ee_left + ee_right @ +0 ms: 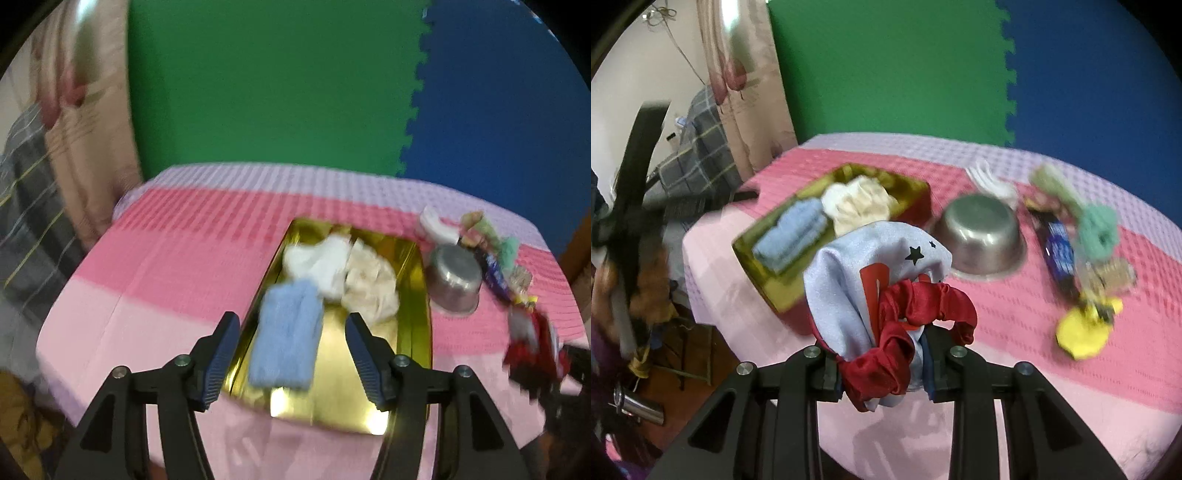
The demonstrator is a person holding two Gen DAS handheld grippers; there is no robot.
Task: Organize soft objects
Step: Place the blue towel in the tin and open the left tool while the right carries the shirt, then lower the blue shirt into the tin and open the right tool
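**Soft things gathered in a gold tray, one bundle in the right claw**

While the left claw [291,354] stands wide open with nothing between its ribbed blue pads, it hangs over the near end of the gold tray [413,332]. No earlier view is at hand, so only its spread stance can be told. Under it lies a folded light-blue towel [286,339], fluffy and rectangular, resting along the tray's left side. Beyond the towel sit a crumpled white cloth [317,264] and a cream cloth [371,288], touching each other and filling the tray's far half.

From the right wrist view, the right claw [882,373] is closed narrowly on a soft bundle: a pale lilac satin cloth [849,295] printed with small black stars and a red shape, wrapped by a glossy red scrunchie [923,306]. The bundle is pinched between the pads and held above the near part of the pink striped tabletop [1015,332], in front of the tray.

Just right of the tray stands a steel bowl [982,236]. Further right lies a blurred scatter: a mint-green scrunchie [1099,225], a dark blue wrapped bar [1058,254], a yellow object [1082,332] and a white item [991,182] behind the bowl.
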